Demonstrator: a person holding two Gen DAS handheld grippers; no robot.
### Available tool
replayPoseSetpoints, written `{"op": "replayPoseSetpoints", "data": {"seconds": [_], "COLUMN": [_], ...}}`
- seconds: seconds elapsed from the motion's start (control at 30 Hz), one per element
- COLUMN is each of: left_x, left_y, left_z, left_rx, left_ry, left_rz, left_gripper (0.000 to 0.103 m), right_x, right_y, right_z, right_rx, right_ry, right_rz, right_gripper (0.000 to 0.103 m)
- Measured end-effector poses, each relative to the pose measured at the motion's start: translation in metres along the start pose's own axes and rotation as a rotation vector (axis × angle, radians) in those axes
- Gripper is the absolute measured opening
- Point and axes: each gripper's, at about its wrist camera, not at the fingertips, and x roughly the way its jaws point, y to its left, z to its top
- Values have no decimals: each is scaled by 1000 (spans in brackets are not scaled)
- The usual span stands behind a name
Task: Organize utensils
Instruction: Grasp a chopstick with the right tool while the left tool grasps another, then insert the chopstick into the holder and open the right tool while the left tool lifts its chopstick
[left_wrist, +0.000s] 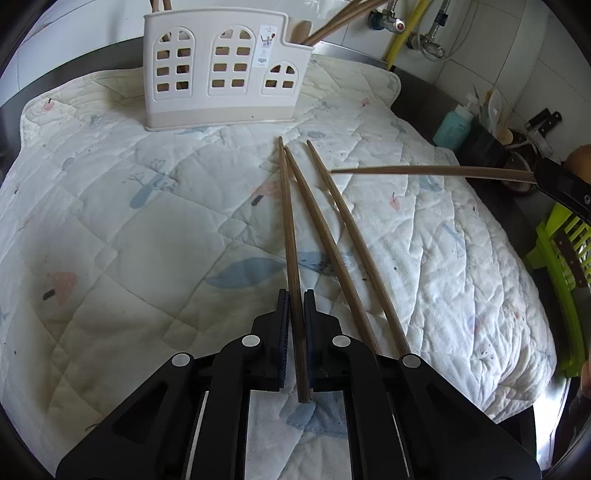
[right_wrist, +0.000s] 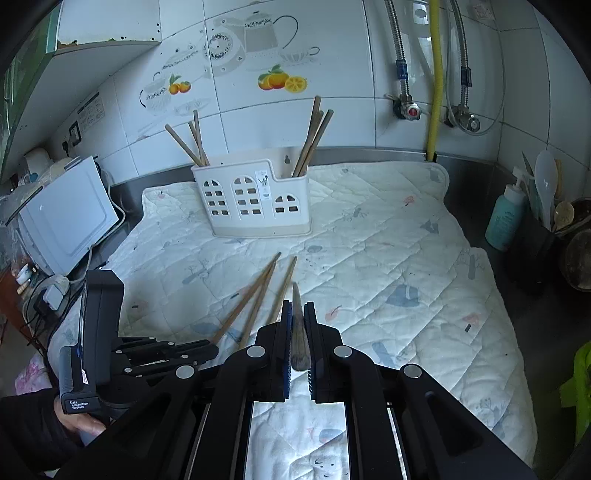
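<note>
A white utensil holder (left_wrist: 218, 70) with arched cut-outs stands at the back of a quilted cloth (left_wrist: 129, 221); several wooden chopsticks stick out of it (right_wrist: 314, 136). My left gripper (left_wrist: 295, 295) is shut on a brown chopstick (left_wrist: 288, 221) that lies along the cloth. Two more chopsticks (left_wrist: 332, 236) lie just to its right. My right gripper (right_wrist: 297, 306) is shut on another chopstick (right_wrist: 298, 325) and holds it above the cloth; this chopstick also shows in the left wrist view (left_wrist: 424, 170), pointing left.
A teal bottle (right_wrist: 504, 218) and a dark pot of spoons (right_wrist: 546, 221) stand at the right edge. A green rack (left_wrist: 561, 266) sits at the right. A white appliance (right_wrist: 66, 221) and cables are at the left. Pipes and valves (right_wrist: 410, 109) run on the tiled wall.
</note>
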Motion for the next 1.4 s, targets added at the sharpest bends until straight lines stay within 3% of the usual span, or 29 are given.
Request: {"op": "replayPoseSetpoints", "data": {"seconds": [0.4, 0.83, 1.07, 1.23, 1.4], "left_x": [-61, -103, -129, -141, -162], "left_y": [23, 40, 43, 47, 48], "left_z": [39, 84, 113, 131, 152], "left_rx": [-24, -1, 39, 54, 69], "left_ry": [-155, -255, -305, -318, -381], "left_rz": [12, -13, -42, -58, -77], "left_gripper": [5, 5, 5, 5, 5], "right_x": [-17, -20, 11, 52, 89], "right_y": [-3, 8, 14, 19, 23], "right_z": [52, 145, 199, 218, 219], "right_rx": [-65, -143, -138, -136, -142], "right_ry": [-63, -158, -196, -142, -69], "right_rz": [23, 83, 70, 49, 28], "right_gripper": [7, 6, 6, 6, 6]}}
